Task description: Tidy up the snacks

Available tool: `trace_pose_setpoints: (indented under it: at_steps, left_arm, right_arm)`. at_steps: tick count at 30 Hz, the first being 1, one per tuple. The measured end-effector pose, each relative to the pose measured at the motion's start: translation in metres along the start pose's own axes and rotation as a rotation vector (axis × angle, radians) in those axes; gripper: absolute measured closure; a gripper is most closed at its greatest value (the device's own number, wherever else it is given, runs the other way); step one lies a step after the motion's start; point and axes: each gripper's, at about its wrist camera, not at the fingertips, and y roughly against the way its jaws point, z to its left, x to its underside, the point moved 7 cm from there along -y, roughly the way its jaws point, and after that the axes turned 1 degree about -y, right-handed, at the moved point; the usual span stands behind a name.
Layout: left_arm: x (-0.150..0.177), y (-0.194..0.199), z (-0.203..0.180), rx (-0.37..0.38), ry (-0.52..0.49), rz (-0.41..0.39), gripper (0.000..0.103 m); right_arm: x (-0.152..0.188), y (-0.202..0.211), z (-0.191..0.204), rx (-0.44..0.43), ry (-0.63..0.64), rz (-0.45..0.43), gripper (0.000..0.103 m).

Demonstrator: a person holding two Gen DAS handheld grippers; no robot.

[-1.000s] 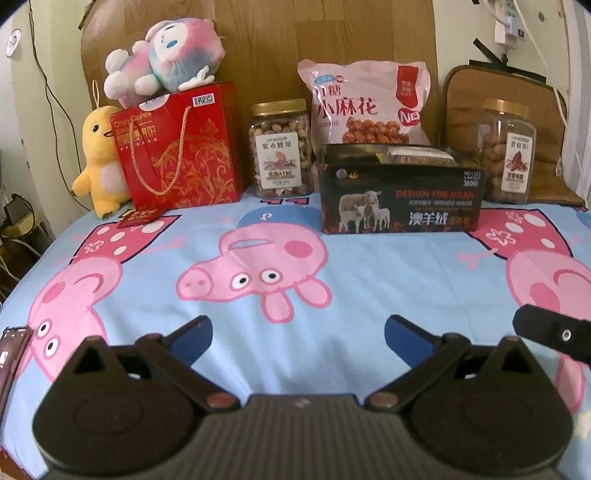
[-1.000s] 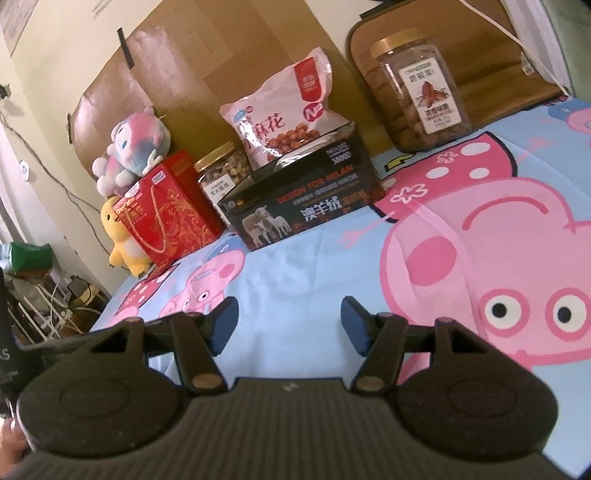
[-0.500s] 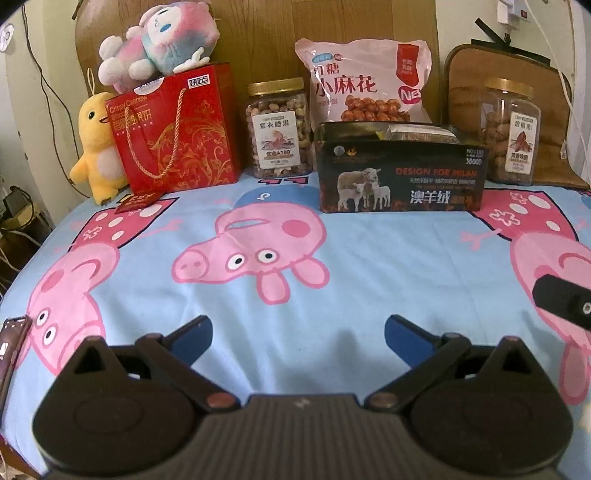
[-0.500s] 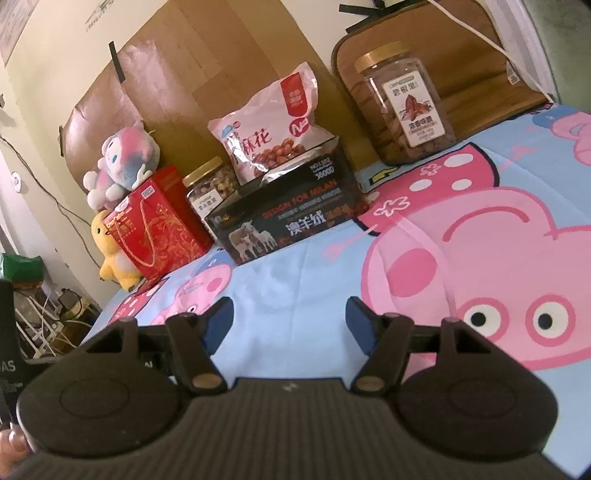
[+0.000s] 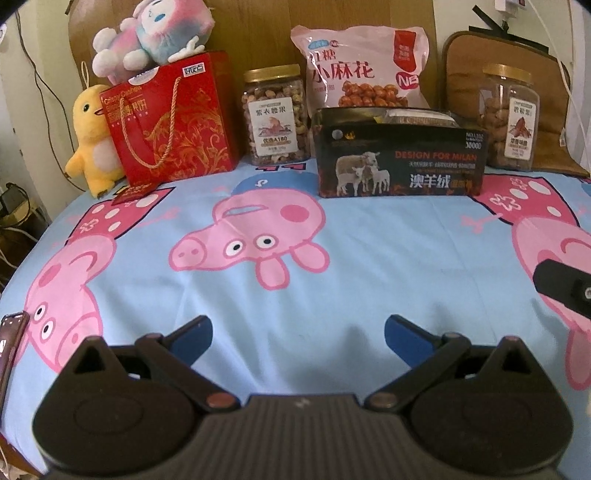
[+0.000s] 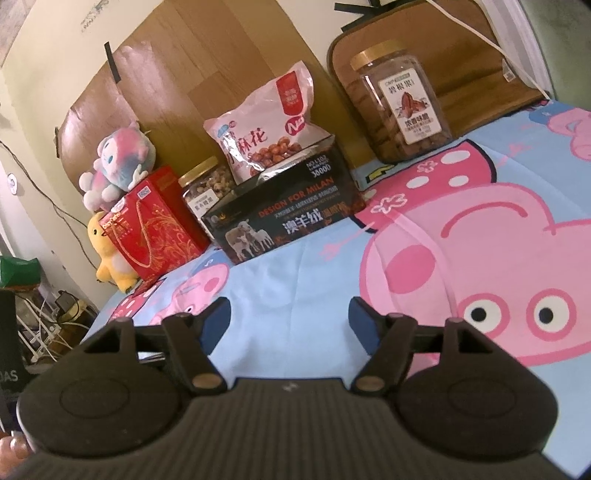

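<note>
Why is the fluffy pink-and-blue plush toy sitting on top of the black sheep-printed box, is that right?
Not quite. The fluffy pink-and-blue plush toy sits on top of the red gift bag with gold cord handles, not the black sheep-printed box. The left wrist view shows it.

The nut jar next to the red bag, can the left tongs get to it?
Probably yes. The left tongs are open and empty, and only bare sheet lies between them and the nut jar. The red bag and black box flank it with gaps.

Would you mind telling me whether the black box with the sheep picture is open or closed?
Open: the black box has no lid on top, and packets show inside above its rim.
</note>
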Motion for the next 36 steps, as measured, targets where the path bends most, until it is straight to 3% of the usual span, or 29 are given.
trace_pose_setpoints:
  at_steps: [7,15,36]
  left_arm:
    - [0.004,-0.009,-0.004,-0.003,-0.019,0.064,0.0]
    - [0.004,-0.009,-0.004,0.009,-0.011,0.059,0.0]
    - [0.001,-0.006,0.002,-0.039,-0.012,0.037,0.0]
  right_arm:
    - [0.001,0.0,-0.002,0.008,-0.007,-0.018,0.018]
    - [0.002,-0.001,-0.006,0.02,-0.027,-0.017,0.014]
    - [0.0,0.0,-0.004,0.012,-0.019,-0.016,0.013]
